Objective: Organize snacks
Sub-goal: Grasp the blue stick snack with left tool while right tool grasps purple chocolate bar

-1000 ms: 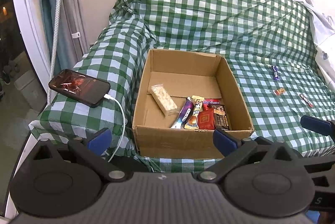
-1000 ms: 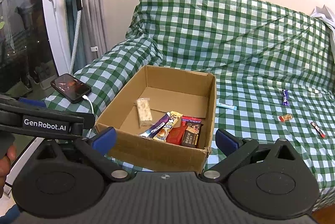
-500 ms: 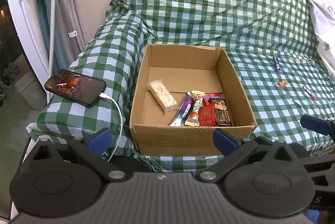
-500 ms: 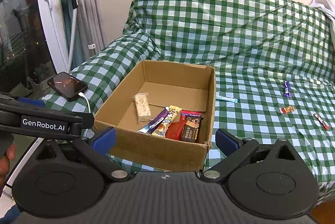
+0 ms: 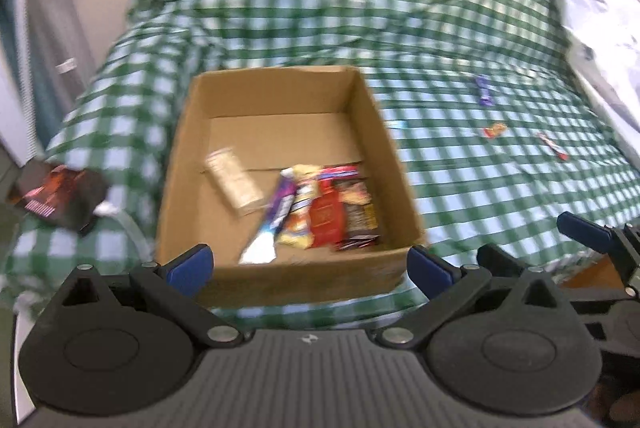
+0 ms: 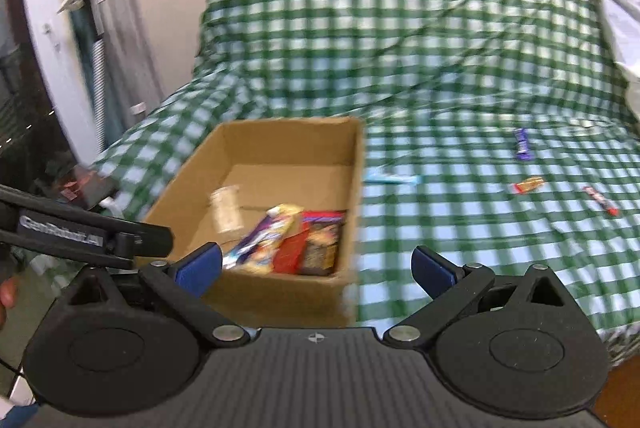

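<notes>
A brown cardboard box (image 5: 372,132) (image 6: 356,188) sits on a green checked cover and holds several snack packs (image 5: 320,212) (image 6: 288,240). Loose snacks lie on the cover to its right: a purple bar (image 5: 483,90) (image 6: 523,144), an orange candy (image 5: 495,129) (image 6: 529,185), a red stick (image 5: 552,146) (image 6: 600,200) and a light blue stick (image 6: 392,179). My left gripper (image 5: 310,264) is open and empty, just short of the box's near wall. My right gripper (image 6: 316,264) is open and empty, near the box's right front corner.
A phone (image 5: 60,196) on a white cable lies on the sofa arm left of the box. A curtain and a white door frame (image 6: 52,40) stand at the left. White cloth (image 5: 592,12) lies at the far right. Both views are motion-blurred.
Both grippers have swung to the right and a little forward; the box and the phone have shifted left in both views. Both grippers stay open.
</notes>
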Demonstrator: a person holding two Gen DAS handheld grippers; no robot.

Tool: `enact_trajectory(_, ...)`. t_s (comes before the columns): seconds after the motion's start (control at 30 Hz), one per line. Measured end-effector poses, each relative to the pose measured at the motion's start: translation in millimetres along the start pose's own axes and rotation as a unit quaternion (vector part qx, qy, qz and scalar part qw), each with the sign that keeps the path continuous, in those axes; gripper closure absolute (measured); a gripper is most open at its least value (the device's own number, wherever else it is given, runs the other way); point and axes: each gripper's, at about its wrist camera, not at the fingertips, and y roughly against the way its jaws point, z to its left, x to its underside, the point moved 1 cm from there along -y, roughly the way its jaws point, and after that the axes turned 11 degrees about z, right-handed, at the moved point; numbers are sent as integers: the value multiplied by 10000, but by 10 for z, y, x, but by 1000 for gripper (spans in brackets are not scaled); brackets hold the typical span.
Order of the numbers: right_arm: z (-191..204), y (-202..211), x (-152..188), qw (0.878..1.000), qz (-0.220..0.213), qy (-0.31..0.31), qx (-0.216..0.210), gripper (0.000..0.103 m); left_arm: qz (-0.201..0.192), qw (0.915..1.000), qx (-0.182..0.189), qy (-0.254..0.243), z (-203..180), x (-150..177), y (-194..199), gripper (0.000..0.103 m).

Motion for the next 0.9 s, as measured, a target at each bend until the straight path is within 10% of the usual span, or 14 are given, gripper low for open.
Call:
enact_trajectory(0.27, -1138, -99, -303, 9949, -170, -445, 887, 2, 110, 9943, 183, -1042, -669, -866, -288, 0)
enact_trajectory(0.53, -2390, -658, -880, 9859, -269, -999, 1314, 1, 520, 9676, 28, -2469, -1559, -1815, -1281, 0)
enact_trajectory(0.9, -3752, -2719, -1836, 9827, 287, -1197, 1387, 1, 1423, 9304, -539, -3334, -1939, -2614, -3230, 4)
